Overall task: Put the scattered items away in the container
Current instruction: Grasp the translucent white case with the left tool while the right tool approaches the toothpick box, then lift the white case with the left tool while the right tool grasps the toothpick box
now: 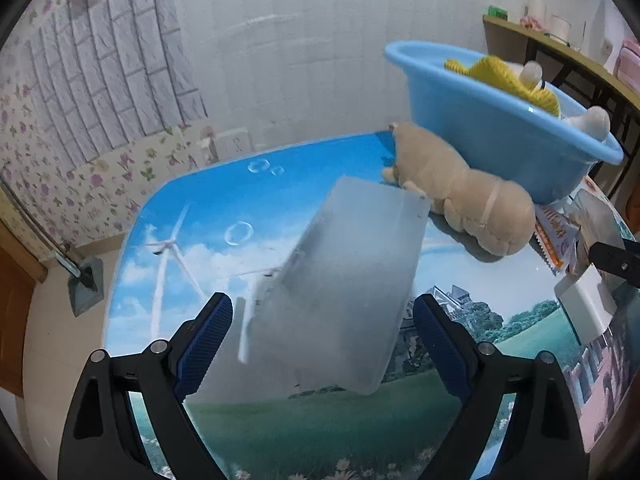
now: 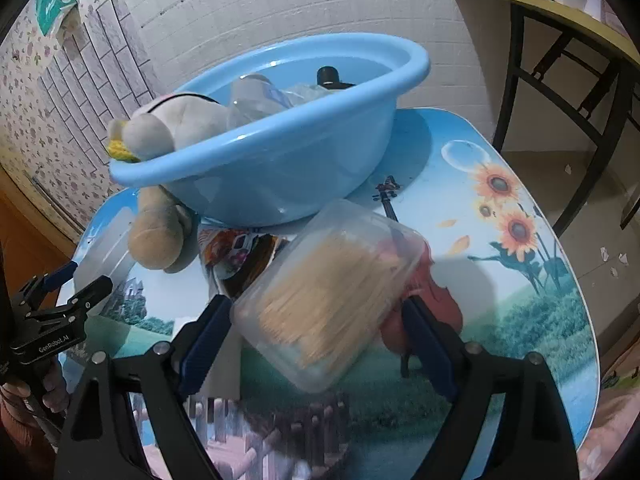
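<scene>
My left gripper (image 1: 322, 340) is open around a frosted translucent plastic box (image 1: 340, 288) lying tilted on the picture-printed table (image 1: 192, 208); the pads (image 1: 208, 340) stand apart from its sides. My right gripper (image 2: 316, 344) is shut on a clear plastic tub of toothpicks (image 2: 332, 292), held tilted above the table. The blue basin (image 2: 280, 168) stands at the back with a white and yellow plush (image 2: 176, 124) and clear plastic items inside. It also shows in the left wrist view (image 1: 500, 132). A tan plush (image 1: 460, 200) lies against the basin.
A snack packet (image 1: 556, 236) and a white item (image 1: 588, 304) lie on the table's right side. A snack packet (image 2: 236, 244) lies under the basin's front. A side table (image 2: 560, 28) with items stands at right. A tiled wall is behind.
</scene>
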A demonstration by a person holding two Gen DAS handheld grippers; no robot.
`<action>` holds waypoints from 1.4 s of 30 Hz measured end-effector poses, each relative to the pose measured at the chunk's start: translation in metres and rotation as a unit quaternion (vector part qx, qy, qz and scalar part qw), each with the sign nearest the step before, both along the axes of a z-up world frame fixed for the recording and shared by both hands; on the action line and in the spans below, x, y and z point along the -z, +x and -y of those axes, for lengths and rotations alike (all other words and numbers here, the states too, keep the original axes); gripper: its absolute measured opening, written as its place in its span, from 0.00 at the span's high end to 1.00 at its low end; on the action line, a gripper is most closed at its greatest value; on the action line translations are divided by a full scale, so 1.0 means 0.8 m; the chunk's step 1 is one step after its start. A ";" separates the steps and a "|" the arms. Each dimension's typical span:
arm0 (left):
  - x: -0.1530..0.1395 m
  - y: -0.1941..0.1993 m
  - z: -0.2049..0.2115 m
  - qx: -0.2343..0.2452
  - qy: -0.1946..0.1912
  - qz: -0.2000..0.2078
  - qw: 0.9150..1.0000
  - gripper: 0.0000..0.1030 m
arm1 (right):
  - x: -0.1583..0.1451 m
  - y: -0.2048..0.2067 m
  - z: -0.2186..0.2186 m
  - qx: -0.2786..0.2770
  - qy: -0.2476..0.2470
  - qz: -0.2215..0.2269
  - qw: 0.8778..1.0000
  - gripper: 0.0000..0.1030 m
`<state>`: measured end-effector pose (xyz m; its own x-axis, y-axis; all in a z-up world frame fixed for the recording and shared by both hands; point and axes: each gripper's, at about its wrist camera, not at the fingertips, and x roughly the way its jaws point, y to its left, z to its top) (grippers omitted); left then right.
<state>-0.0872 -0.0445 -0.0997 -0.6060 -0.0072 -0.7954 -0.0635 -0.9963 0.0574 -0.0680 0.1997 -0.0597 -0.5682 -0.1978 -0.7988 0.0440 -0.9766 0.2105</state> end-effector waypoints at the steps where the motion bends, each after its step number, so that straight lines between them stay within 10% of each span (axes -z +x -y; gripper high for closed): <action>1: 0.000 0.000 -0.001 0.003 0.001 0.003 1.000 0.11 | 0.002 -0.002 0.002 0.002 0.001 0.004 1.000 0.15; 11: -0.001 0.007 -0.019 0.023 -0.010 0.001 1.000 0.35 | 0.001 0.002 0.006 -0.028 0.014 -0.008 0.999 0.23; 25: -0.025 0.067 -0.040 0.011 0.015 -0.016 1.000 0.38 | -0.007 0.073 -0.003 -0.124 0.015 -0.014 0.992 0.31; 42: -0.029 0.081 -0.040 0.008 0.017 -0.012 1.000 0.38 | -0.026 0.102 -0.045 -0.075 0.013 -0.024 0.997 0.31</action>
<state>-0.0227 -0.0129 -0.0762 -0.6249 0.0298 -0.7802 -0.0783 -0.9966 0.0247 0.0135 0.2358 -0.0389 -0.5714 -0.2630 -0.7774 0.1991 -0.9634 0.1796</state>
